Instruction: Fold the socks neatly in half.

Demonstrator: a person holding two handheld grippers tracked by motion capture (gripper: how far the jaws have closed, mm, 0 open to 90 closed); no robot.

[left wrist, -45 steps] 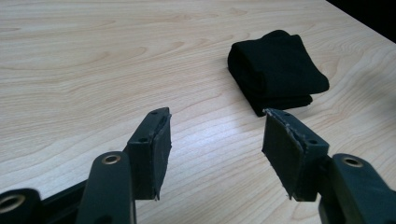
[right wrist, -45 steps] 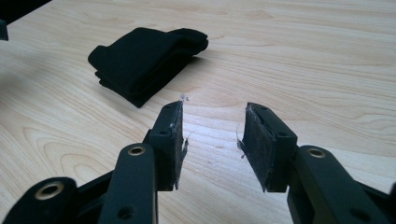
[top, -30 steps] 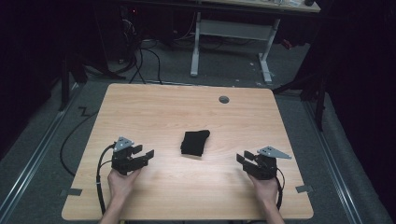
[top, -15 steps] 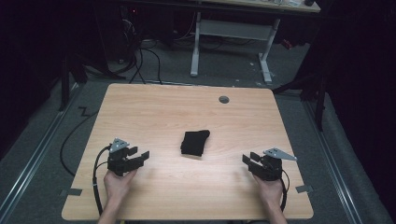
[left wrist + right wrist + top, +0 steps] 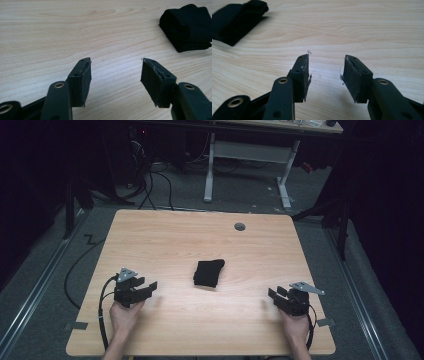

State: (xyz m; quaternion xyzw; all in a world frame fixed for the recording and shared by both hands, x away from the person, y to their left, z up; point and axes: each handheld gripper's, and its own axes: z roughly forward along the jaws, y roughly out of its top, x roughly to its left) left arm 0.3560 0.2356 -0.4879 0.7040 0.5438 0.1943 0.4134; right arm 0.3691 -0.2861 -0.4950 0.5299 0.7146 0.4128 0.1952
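Note:
A folded black cloth (image 5: 209, 273) lies near the middle of the light wooden table (image 5: 165, 235). My left gripper (image 5: 148, 286) rests low at the near left, open and empty, with its jaws pointing right toward the cloth. In the left gripper view its jaws (image 5: 115, 72) stand wide apart over bare wood, and the cloth (image 5: 190, 27) lies farther off at the upper right. My right gripper (image 5: 274, 294) sits at the near right, open and empty, pointing left. The right gripper view has the cloth (image 5: 237, 21) at the upper left, well beyond that gripper (image 5: 325, 66).
A round grey grommet (image 5: 240, 226) is set in the table's far side. Black cables (image 5: 87, 255) trail over the floor on the left. The white legs of another desk (image 5: 210, 170) stand behind the table. Dark floor surrounds the table.
My right gripper has drawn a little toward the near right corner, away from the cloth. The left gripper has barely shifted. The cloth has not moved.

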